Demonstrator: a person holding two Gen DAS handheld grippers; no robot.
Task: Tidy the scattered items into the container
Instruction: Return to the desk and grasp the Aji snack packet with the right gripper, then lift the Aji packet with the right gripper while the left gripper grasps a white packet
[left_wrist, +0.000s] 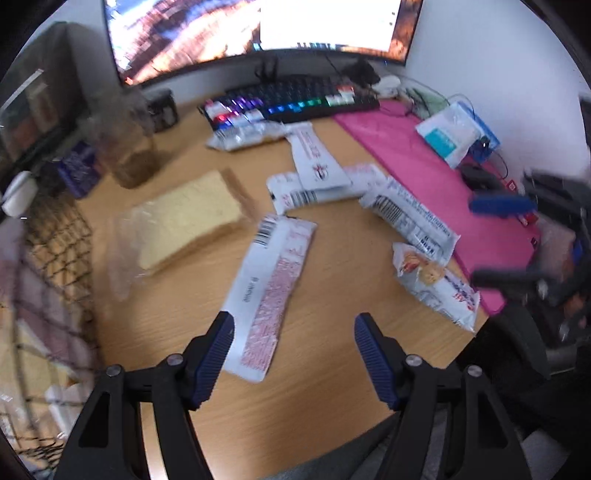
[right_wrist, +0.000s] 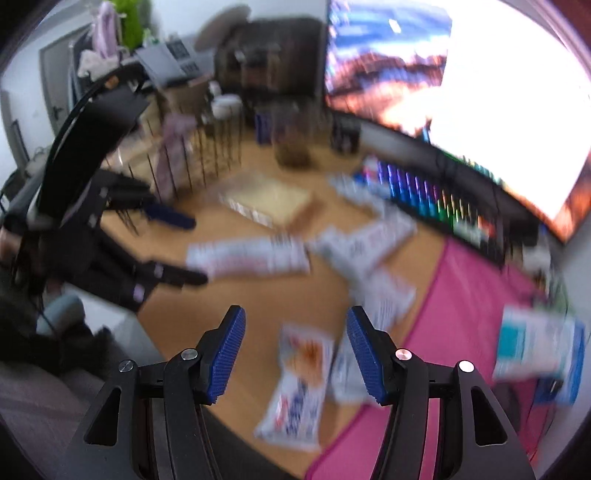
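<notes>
Several white snack packets lie scattered on the wooden desk (left_wrist: 314, 391). My left gripper (left_wrist: 293, 321) is open above a long white-and-red packet (left_wrist: 269, 295), nothing between its blue pads. A bagged slice of bread (left_wrist: 188, 218) lies left of it, near the black wire basket (left_wrist: 55, 258) at the left edge. More packets (left_wrist: 321, 173) lie toward the keyboard, and an orange-printed packet (left_wrist: 436, 284) sits by the pink mat. My right gripper (right_wrist: 295, 325) hangs open over that orange-printed packet (right_wrist: 299, 384); this view is blurred. The wire basket (right_wrist: 207, 158) shows at upper left there.
A lit keyboard (left_wrist: 291, 99) and a large monitor (left_wrist: 258, 29) stand at the back. A pink mat (left_wrist: 424, 177) covers the desk's right side, with a teal-and-white pouch (left_wrist: 450, 133) on it. A glass jar (left_wrist: 129, 147) stands behind the bread.
</notes>
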